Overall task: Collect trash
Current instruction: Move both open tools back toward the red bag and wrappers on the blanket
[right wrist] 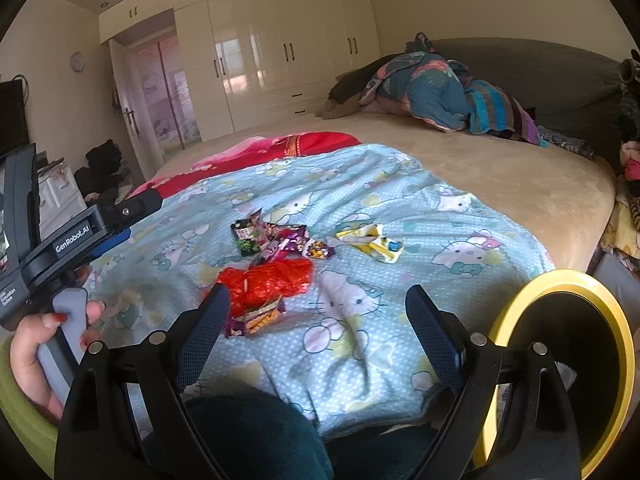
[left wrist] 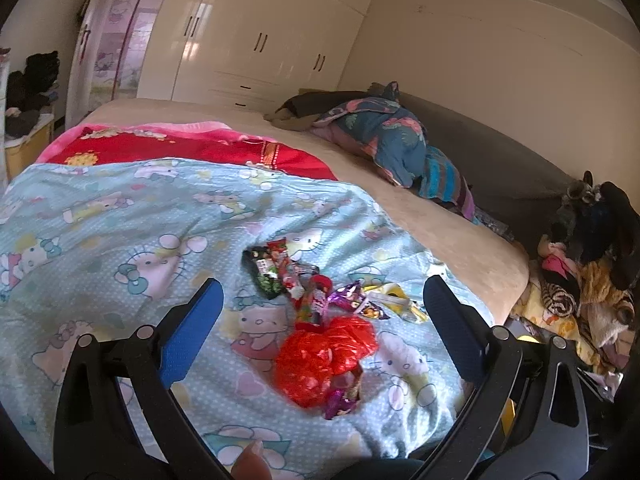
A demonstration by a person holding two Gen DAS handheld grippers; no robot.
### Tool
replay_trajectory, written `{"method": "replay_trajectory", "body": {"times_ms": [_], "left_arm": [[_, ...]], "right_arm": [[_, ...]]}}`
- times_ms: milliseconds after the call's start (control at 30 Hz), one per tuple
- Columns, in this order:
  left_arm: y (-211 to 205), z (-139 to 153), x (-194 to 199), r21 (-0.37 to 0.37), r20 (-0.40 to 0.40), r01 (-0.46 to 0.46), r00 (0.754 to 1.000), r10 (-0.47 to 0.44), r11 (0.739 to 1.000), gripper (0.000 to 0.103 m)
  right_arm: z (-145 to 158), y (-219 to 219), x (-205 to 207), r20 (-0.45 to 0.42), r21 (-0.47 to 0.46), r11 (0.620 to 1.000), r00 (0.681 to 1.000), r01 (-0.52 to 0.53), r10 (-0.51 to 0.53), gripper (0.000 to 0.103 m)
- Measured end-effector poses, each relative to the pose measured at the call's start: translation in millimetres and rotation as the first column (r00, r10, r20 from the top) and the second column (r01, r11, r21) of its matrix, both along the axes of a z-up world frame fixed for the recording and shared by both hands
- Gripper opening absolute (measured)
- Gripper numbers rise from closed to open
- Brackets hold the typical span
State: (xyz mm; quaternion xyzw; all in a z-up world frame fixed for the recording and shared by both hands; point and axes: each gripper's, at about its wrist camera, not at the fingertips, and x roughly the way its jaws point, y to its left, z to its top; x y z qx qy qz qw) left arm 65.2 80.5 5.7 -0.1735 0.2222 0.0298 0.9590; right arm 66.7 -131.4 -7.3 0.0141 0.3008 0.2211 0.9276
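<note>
Two grippers, left gripper (left wrist: 322,316) and right gripper (right wrist: 318,320), spread empty, one red bag (left wrist: 324,356), one bin (right wrist: 560,360).

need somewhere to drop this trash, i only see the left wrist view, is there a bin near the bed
Observer: Yes, a yellow-rimmed bin with a dark inside stands at the near right corner of the bed.
Operator: is the right gripper holding anything
Observer: No, the right gripper is open and empty over the blue cartoon quilt.
Operator: can you see how the left gripper is held
Observer: A hand grips the grey handle of the left gripper, left of the red bag.
</note>
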Motion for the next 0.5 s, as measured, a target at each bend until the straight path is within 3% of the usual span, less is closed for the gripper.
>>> {"method": "replay_trajectory", "body": {"times_ms": [500], "left_arm": [[33.4,-20.3,-0.1,-0.017,-0.079,-0.026,0.997,0.025,1.000,0.089]], "right_arm": [[-13.2,33.5,23.0,-0.064,-0.034,0.998,0.996,-0.061,0.059,0.087]]}}
